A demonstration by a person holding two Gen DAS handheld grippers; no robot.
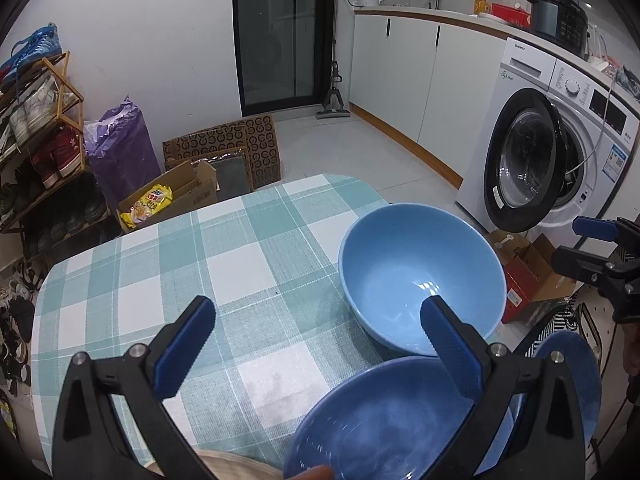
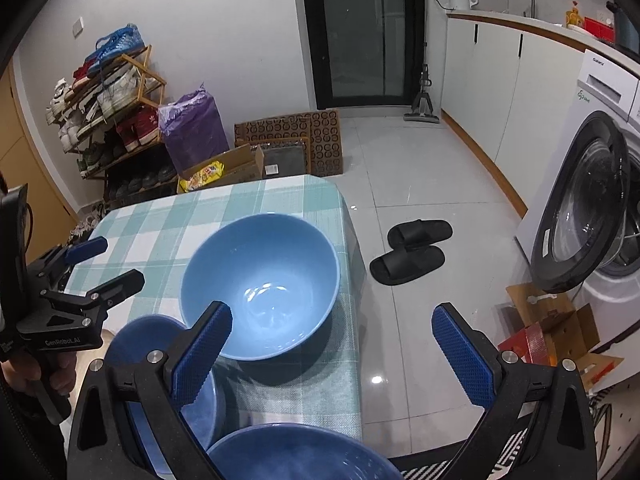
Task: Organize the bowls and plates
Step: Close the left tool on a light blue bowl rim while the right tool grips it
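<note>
Left gripper (image 1: 318, 328) and right gripper (image 2: 332, 328) both spread wide, holding nothing. Light blue bowl (image 2: 260, 284) parked close to bench (image 2: 160, 216) edge, dark blue bowl (image 1: 384, 420) nearer. Clumsy nudge = shoved onto floor, probably

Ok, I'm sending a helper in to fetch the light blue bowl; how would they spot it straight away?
Find the small table with the green-and-white checked cloth in front of the washing machine. On the side nearest the machine stand blue dishes; the light blue bowl is the one farthest from the person. It is paler and glossier than the darker blue bowl and plate beside it.
</note>
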